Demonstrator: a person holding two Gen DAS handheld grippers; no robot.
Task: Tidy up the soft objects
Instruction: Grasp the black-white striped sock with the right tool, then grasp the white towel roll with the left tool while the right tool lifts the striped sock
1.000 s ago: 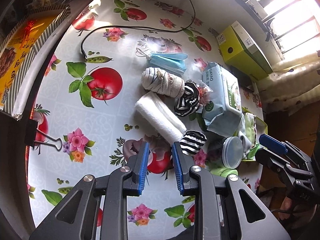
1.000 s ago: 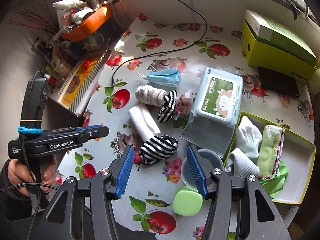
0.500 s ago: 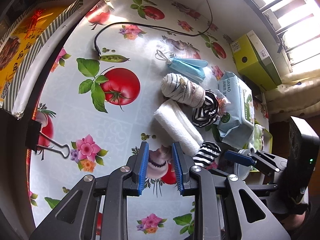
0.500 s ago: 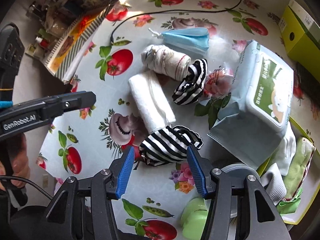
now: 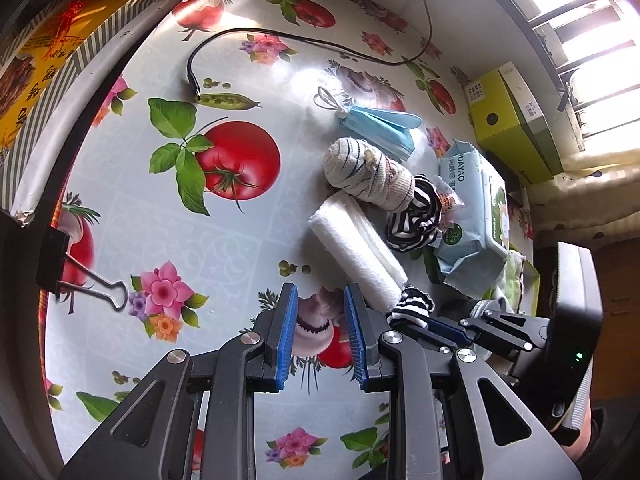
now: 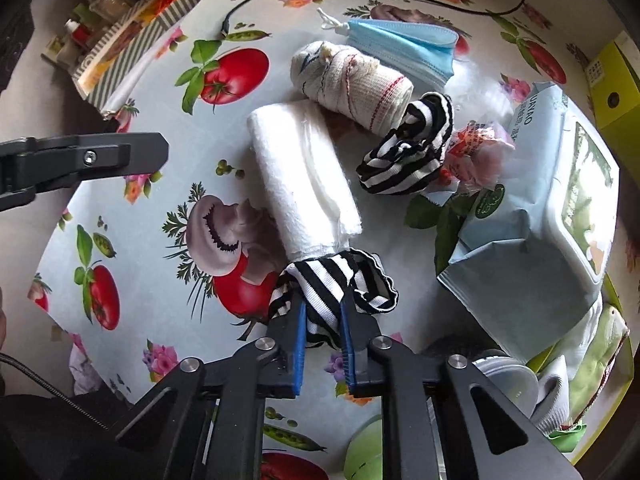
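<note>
Right wrist view, right gripper (image 6: 323,320) closing, blue pads pinching the striped sock (image 6: 332,284), left gripper (image 5: 320,320) parted, nothing between

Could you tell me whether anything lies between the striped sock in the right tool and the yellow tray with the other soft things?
Yes: the striped sock must clear the wipes pack and a round lid before the tray.

Wipes pack (image 5: 474,216): "HUAYAO"; smaller print unreadable.
</note>
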